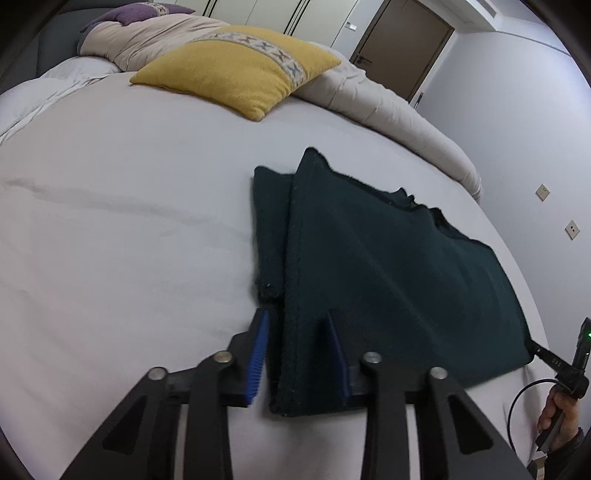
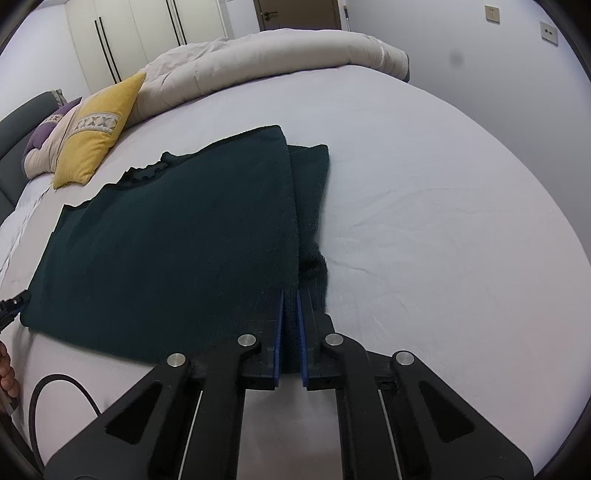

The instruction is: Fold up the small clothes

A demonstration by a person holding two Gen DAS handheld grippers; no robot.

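Bed [image 1: 110, 221]: pale grey sheet filling most of both views, lightly creased.
Duvet [image 2: 280, 55]: cream, bunched in a long roll along the far side of the bed.
Wardrobe [image 2: 122, 33]: white doors with dark vertical handles behind the bed.
Door [image 1: 402, 44]: brown, in the far wall.
Yellow cushion [image 1: 236, 70]: patterned band across it, leaning against the duvet — well apart from the garment.
Dark green sweater [image 1: 388, 277]: lies flat on the sheet, sleeves folded in over the body; the hem edge is nearest both cameras, the neckline on the far edge.
Left gripper [image 1: 299, 354]: jaws part-open, the blue pads [image 1: 258, 354] either side of a raised fold at the sweater's near corner; whether they pinch the cloth, I cannot tell.
Right gripper [image 2: 290, 332]: jaws nearly closed — dark knit clamped between the blue pads at the sweater's other hem corner, beside the folded sleeve.
Wall sockets [image 1: 542, 191]: two small plates on the grey wall.
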